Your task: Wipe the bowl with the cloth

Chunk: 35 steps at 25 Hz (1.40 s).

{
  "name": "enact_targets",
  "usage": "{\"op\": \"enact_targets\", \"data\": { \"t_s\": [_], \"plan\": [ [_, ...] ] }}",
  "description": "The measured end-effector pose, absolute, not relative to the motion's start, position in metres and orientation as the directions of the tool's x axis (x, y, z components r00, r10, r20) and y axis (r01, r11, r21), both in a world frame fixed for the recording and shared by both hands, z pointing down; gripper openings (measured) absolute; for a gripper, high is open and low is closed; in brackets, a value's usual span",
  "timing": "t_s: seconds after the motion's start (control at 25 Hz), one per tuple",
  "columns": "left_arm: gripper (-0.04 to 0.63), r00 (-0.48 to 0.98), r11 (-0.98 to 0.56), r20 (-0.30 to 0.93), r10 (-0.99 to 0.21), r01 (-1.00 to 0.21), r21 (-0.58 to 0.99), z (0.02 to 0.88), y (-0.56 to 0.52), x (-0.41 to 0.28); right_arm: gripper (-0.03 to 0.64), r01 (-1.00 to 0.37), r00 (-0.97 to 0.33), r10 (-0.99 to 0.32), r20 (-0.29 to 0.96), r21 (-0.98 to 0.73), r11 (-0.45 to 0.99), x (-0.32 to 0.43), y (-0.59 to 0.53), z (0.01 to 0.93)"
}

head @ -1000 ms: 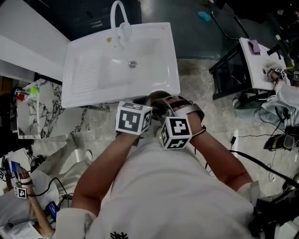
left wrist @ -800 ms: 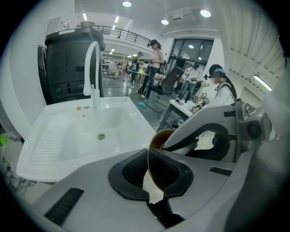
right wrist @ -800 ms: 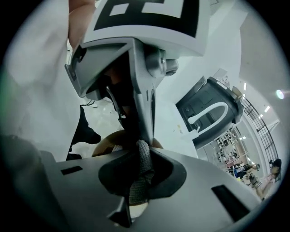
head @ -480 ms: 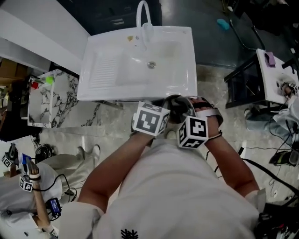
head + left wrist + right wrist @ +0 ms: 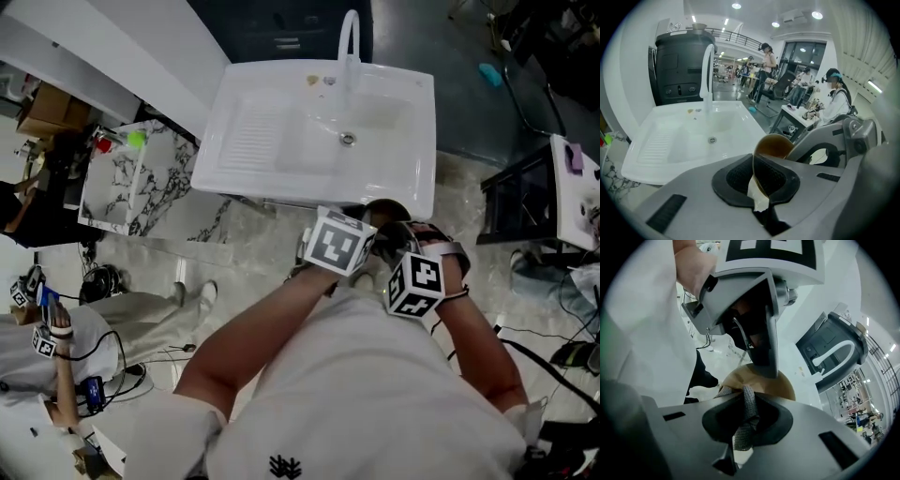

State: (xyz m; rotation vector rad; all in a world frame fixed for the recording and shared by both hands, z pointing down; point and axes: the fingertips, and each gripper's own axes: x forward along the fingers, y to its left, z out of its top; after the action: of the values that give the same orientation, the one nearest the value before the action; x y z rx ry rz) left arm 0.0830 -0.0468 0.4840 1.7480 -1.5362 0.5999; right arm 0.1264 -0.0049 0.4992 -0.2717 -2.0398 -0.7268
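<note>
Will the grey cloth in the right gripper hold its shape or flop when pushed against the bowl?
Likely floppy: the cloth bunches into folds where the right gripper pinches it. Its knit-looking weave would probably grip rather than slide on the bowl.

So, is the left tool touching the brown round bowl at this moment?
Touching. The left gripper view shows the left tool shut on the thin rim of the brown round bowl, with the rim pinched between its two jaws.
</note>
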Motion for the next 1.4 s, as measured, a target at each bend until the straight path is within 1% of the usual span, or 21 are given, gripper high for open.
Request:
{"op": "enact_targets", "data": {
  "t_s": [0.08,0.2,0.4,0.64,0.76,0.88,1.04,1.12,1.24,1.4],
  "plan": [
    [0.020,0.206,-0.032,0.739,-0.641,-0.970,0.243,0.485,-0.048,0.091,0.037,0.450,-0.561,-0.069,0.825,0.374,0.811,0.126,-0.003,0.497],
    [0.021,0.247,-0.046,0.725,-0.643,-0.957,0.286,0.486,-0.049,0.101,0.037,0.421,-0.584,-0.097,0.806,0.403,0.813,0.119,-0.010,0.489],
    [0.021,0.221,-0.031,0.748,-0.626,-0.965,0.259,0.486,-0.038,0.086,0.037,0.393,-0.616,-0.165,0.770,0.482,0.783,0.096,-0.022,0.476],
    [0.020,0.209,-0.030,0.736,-0.644,-0.968,0.249,0.485,-0.039,0.081,0.037,0.390,-0.584,-0.211,0.784,0.499,0.774,0.098,-0.033,0.480],
    [0.020,0.202,-0.022,0.738,-0.643,-0.969,0.246,0.487,-0.041,0.078,0.037,0.413,-0.547,-0.201,0.813,0.471,0.779,0.106,-0.032,0.489],
    [0.021,0.196,-0.012,0.739,-0.644,-0.969,0.246,0.488,-0.042,0.073,0.037,0.433,-0.523,-0.162,0.837,0.425,0.795,0.113,-0.025,0.497],
    [0.021,0.186,-0.010,0.726,-0.662,-0.971,0.240,0.485,-0.048,0.068,0.037,0.456,-0.519,-0.095,0.849,0.370,0.809,0.112,-0.012,0.501],
    [0.021,0.192,-0.008,0.732,-0.654,-0.969,0.247,0.486,-0.046,0.070,0.037,0.463,-0.526,-0.069,0.848,0.353,0.813,0.110,-0.007,0.500],
    [0.020,0.201,-0.003,0.744,-0.637,-0.966,0.259,0.486,-0.039,0.071,0.037,0.453,-0.557,-0.055,0.829,0.358,0.816,0.100,-0.003,0.492],
    [0.020,0.219,-0.009,0.742,-0.633,-0.961,0.275,0.489,-0.033,0.075,0.037,0.425,-0.604,-0.103,0.790,0.429,0.797,0.087,-0.008,0.481]
  ]
}}
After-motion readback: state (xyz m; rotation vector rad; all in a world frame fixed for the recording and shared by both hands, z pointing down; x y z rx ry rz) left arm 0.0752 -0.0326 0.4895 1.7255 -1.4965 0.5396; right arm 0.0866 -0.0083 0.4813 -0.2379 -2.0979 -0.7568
